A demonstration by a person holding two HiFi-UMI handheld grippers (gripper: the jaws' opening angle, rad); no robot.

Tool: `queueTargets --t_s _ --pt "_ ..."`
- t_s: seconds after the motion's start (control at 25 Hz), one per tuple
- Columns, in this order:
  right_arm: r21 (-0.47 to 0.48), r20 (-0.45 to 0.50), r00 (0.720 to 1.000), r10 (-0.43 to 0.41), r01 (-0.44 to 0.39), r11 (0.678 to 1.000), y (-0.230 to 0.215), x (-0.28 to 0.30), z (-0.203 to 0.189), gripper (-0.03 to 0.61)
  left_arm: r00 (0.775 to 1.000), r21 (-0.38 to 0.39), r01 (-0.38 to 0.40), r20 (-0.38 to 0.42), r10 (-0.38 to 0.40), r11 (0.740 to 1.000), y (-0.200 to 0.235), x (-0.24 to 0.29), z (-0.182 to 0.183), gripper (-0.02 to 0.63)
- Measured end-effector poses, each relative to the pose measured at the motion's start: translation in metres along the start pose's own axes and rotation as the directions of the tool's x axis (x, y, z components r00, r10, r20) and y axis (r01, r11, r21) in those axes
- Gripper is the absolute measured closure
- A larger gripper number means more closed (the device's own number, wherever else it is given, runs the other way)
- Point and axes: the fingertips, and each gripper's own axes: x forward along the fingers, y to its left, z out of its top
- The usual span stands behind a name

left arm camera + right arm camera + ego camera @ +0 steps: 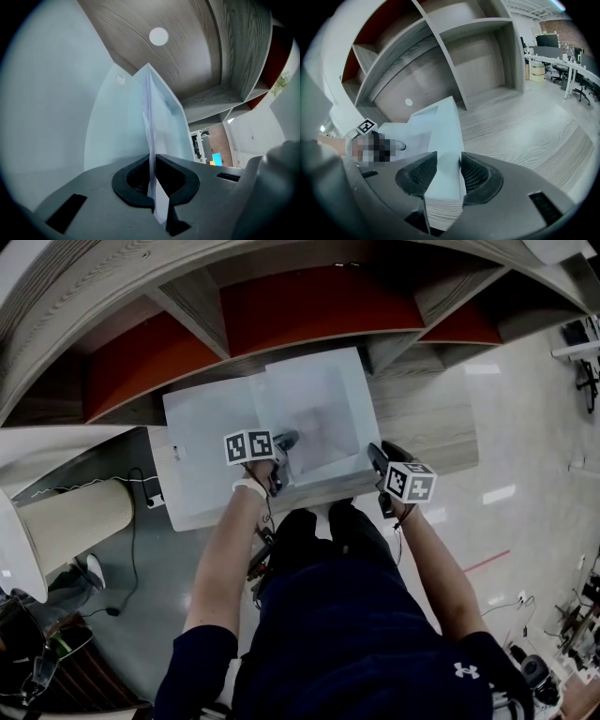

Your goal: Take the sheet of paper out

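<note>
Left gripper view: fingers (133, 180) clamp paper (151, 140) edge-on; right gripper (449, 176) fingers (477, 176) apart round folder (440, 126).

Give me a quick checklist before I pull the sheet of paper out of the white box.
1. Left tool pinching the sheet of paper: ok, jaws are shut on its edge.
2. Right tool steadying the box: not ok, jaws stand apart around the box's wall, not clamped.
3. Lid out of the way: ok, it lies folded open to the left.
4. Only one sheet pinched: cannot tell.
5. Sheet free to slide out: cannot tell.
</note>
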Motion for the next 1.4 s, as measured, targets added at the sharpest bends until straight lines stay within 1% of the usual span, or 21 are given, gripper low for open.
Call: queueTargets --t_s 0.16,0.44,0.56,0.8,0.92,1.16,1.4 --pt "-0.002 -0.005 1.000 0.001 -0.001 1.000 0.000 0.000 0.000 0.437 1.000 -0.012 0.002 0.008 -0.002 1.000 0.008 -0.016 0.000 0.589" --pt "-0.018 -0.023 1.000 0.006 -0.006 1.000 0.001 0.002 0.000 0.437 0.999 -0.034 -0.027 0.046 0.029 0.999 0.031 -0.048 0.003 0.589" --pt "-0.033 -0.019 1.000 -0.005 0.004 0.999 -0.001 0.001 0.003 0.437 0.998 -0.027 -0.033 0.056 0.034 0.999 0.035 -0.059 0.006 0.589" --pt "-0.035 0.072 0.995 -0.068 0.071 0.997 -0.012 -0.020 0.021 0.437 0.996 -0.020 -0.046 0.073 0.047 0.999 0.039 -0.078 0.003 0.589" --pt "-0.029 0.114 0.990 -0.081 0.085 0.996 -0.013 -0.034 0.031 0.439 0.995 -0.019 -0.048 0.091 0.050 0.999 0.042 -0.089 0.007 0.589" --pt "-0.018 0.183 0.982 -0.056 0.060 0.998 0.000 -0.072 0.037 0.443 0.992 -0.021 -0.060 0.112 0.062 0.998 0.047 -0.111 0.009 0.589" --pt "-0.047 0.249 0.968 0.007 0.005 0.999 0.026 -0.092 0.063 0.461 0.986 -0.041 -0.069 0.152 0.075 0.997 0.049 -0.138 0.010 0.589"
